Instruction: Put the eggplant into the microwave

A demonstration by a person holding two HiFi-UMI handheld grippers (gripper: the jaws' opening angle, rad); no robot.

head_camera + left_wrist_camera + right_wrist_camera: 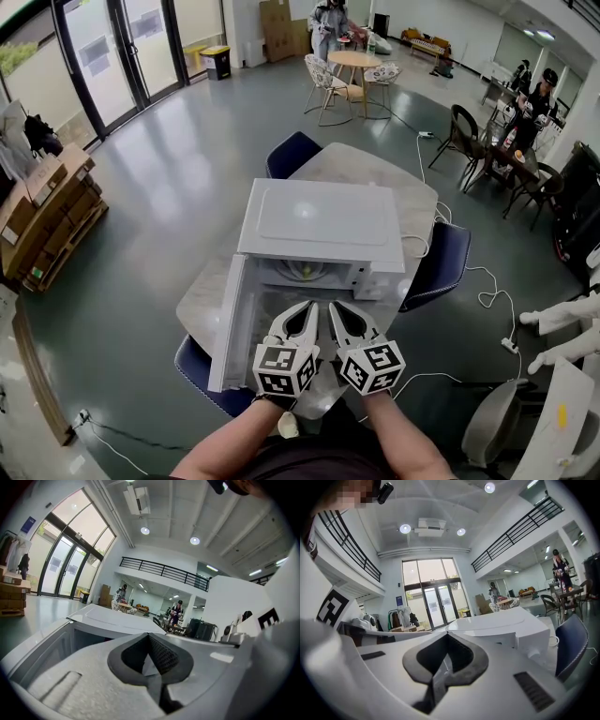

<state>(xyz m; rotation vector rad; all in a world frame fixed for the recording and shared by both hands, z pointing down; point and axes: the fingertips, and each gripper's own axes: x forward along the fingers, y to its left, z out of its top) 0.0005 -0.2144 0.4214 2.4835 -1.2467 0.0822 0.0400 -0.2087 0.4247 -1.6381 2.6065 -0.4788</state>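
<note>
A white microwave (pixel 323 220) stands on the pale table (pixel 375 169) with its door (pixel 228 323) swung open to the left. Inside the cavity lies a small pale yellow-green thing (pixel 306 272); I cannot tell what it is. I cannot make out an eggplant in any view. My left gripper (pixel 309 306) and right gripper (pixel 335 306) hover side by side just in front of the open cavity, both shut with nothing between the jaws. The left gripper (pixel 149 637) looks past the microwave's top (pixel 108 620). The right gripper (pixel 447 635) has the microwave (pixel 501 625) ahead of it to the right.
Blue chairs stand round the table: one behind (pixel 291 152), one at the right (pixel 439 262), one at the front left (pixel 202 375). A white cable (pixel 487 291) trails over the floor at the right. Cardboard boxes (pixel 47 211) lie at the left. People sit at far tables.
</note>
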